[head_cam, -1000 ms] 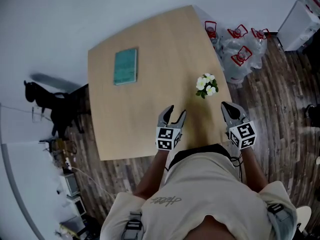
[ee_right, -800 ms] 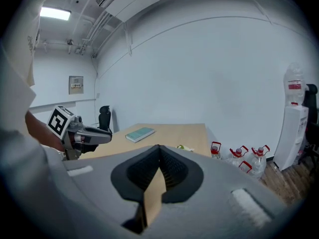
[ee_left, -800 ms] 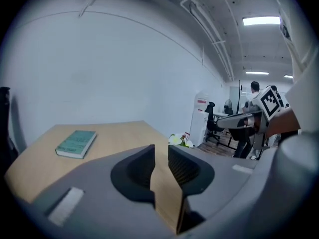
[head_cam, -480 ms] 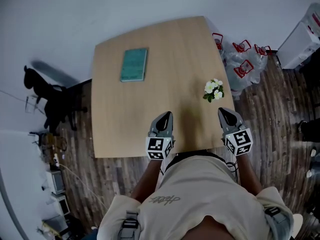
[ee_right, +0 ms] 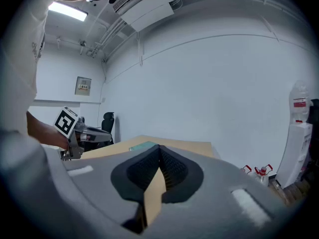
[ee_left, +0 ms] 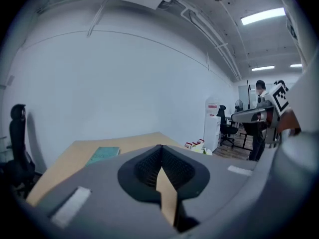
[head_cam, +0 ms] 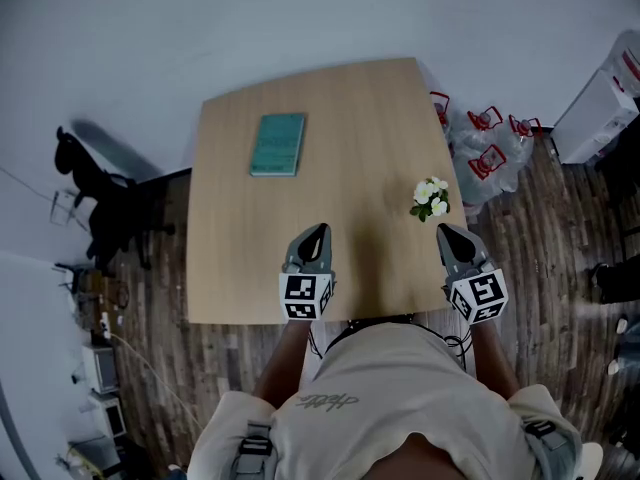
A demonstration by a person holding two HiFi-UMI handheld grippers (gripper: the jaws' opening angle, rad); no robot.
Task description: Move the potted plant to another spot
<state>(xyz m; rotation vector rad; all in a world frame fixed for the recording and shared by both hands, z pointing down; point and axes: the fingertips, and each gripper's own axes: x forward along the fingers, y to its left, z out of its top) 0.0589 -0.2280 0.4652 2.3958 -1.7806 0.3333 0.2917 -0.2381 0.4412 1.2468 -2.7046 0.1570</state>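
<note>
The potted plant (head_cam: pixel 431 197), small with white flowers, stands near the right edge of the wooden table (head_cam: pixel 340 118). My right gripper (head_cam: pixel 447 232) hovers just on the near side of it, shut and empty, not touching it. Over the table's near edge my left gripper (head_cam: pixel 316 230) is also shut with nothing between its jaws, well to the left of the plant. In the left gripper view the left gripper (ee_left: pixel 161 147) has its pads pressed together. The right gripper view shows the right gripper (ee_right: pixel 159 147) closed the same way. Neither gripper view shows the plant.
A teal book (head_cam: pixel 278 144) lies on the far left part of the table. Bagged bottles with red handles (head_cam: pixel 482 140) sit on the floor to the right of the table, a white cabinet (head_cam: pixel 595 103) beyond them. A black chair (head_cam: pixel 95 196) stands at the left.
The left gripper's jaws, open a second ago, are now shut on nothing. Both grippers have drawn back to the table's near edge and risen. The plant has not moved on the table.
</note>
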